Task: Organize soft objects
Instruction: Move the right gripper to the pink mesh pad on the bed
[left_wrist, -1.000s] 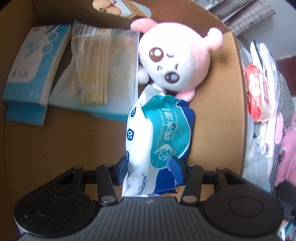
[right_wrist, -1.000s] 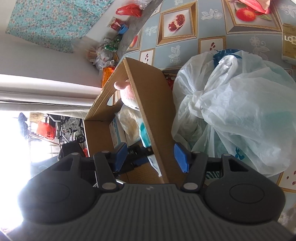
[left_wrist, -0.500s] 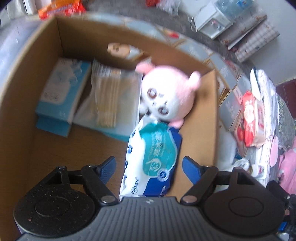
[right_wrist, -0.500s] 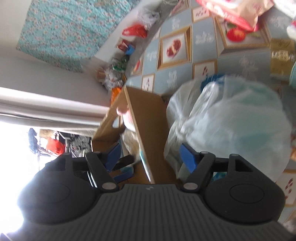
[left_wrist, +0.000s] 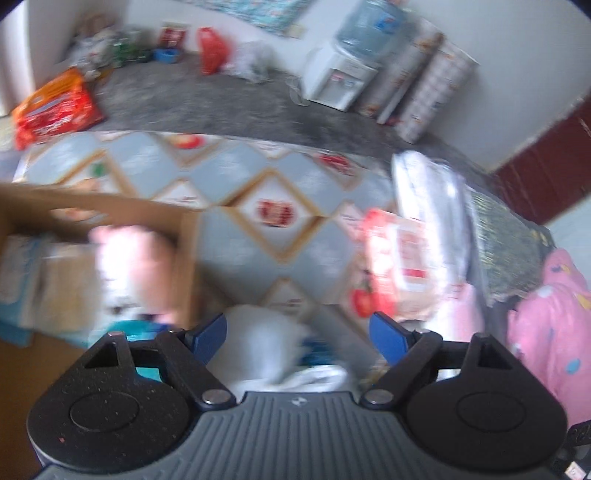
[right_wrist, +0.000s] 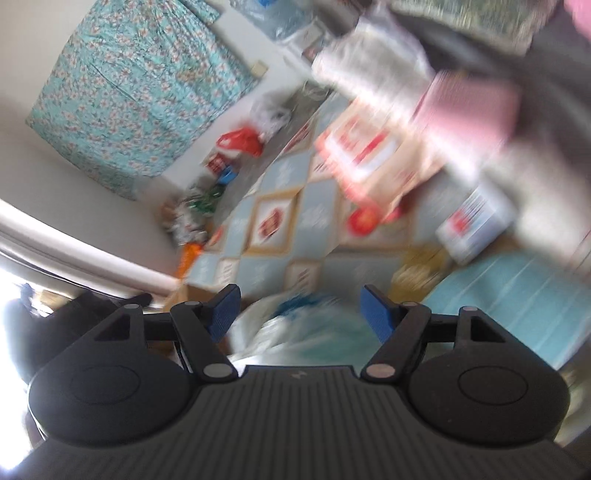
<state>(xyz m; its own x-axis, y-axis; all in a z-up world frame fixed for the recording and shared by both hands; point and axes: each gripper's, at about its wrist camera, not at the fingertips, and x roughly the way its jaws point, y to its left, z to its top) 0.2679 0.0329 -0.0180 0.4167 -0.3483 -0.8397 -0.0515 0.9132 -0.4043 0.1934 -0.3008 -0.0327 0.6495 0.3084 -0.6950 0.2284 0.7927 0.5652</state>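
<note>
Now both of my grippers are empty. The left gripper (left_wrist: 298, 334) has its blue jaws apart and opening wider, nothing pressed between them; the right gripper (right_wrist: 300, 314) stands spread too, gripping nothing. Off to the left of my left gripper sits the cardboard box (left_wrist: 186, 258), and inside it, against the near wall, the pink plush toy (left_wrist: 129, 266) rests beside some pale packets, put there so the soft things stay together. Just below and ahead of both grippers lies the white plastic bag (left_wrist: 266, 343), bulging and slack on the patterned tablecloth (left_wrist: 236, 236), outside the box. Farther ahead and to the right of my left gripper is a red-and-white soft pack (left_wrist: 399, 258), though the blur makes me unsure what it is. I judge that one of these loose items comes next, with my jaws already wide enough for something bulky.
</note>
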